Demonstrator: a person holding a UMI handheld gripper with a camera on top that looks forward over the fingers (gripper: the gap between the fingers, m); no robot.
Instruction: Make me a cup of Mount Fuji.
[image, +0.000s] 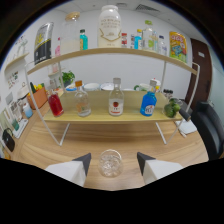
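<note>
Glass cup (110, 162) upright, mouth up, long axis vertical, standing on its own between gripper (113, 162) fingers; fingers apart, a gap showing on each side. Wooden table (75, 142) below. White wall behind. Two-tier shelf (107, 119) beyond the fingers: lower tier holds red-liquid bottle (55, 104), clear bottle with orange cap (82, 100), clear bottle with red label (116, 98), blue bottle (148, 103). Upper tier: large white jar (109, 26).
</note>
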